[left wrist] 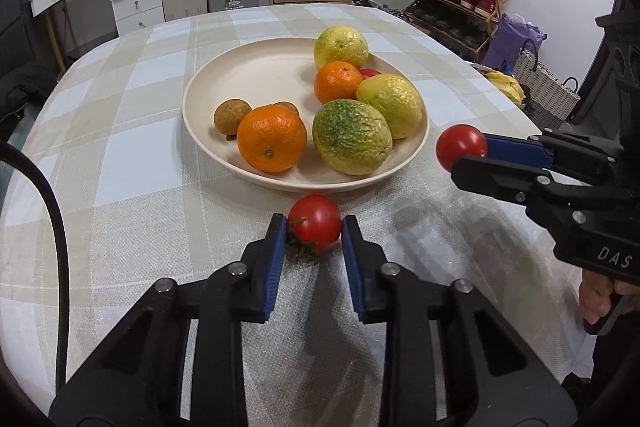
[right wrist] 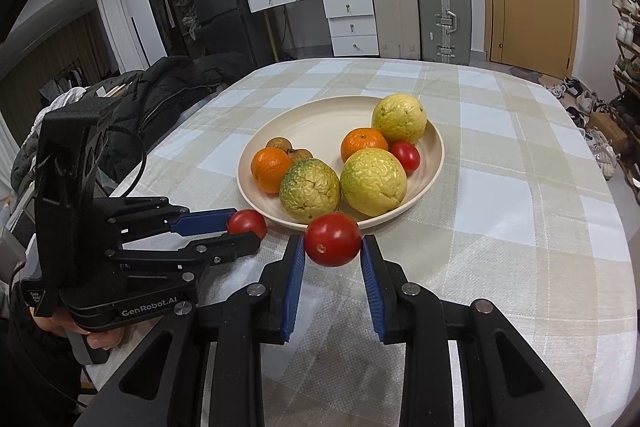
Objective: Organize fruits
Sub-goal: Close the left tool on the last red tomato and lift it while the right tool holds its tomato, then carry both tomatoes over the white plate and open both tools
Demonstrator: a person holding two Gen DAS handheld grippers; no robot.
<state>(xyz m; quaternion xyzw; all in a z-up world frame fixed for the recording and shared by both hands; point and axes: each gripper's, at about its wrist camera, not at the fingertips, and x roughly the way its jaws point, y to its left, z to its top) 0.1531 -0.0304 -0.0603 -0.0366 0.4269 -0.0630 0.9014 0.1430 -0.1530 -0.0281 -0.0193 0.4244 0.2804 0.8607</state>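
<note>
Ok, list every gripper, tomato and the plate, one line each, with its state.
left gripper: shut on a tomato.
left tomato: clamped between the fingers, short of the plate.
right gripper: shut on a tomato.
right tomato: clamped, near the plate's rim.
plate: on the table, holding fruit.
small tomato: lying in the plate.

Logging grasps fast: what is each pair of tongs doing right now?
Left tongs: closed on a tomato low over the table.
Right tongs: closed on another tomato, held near the plate.
</note>
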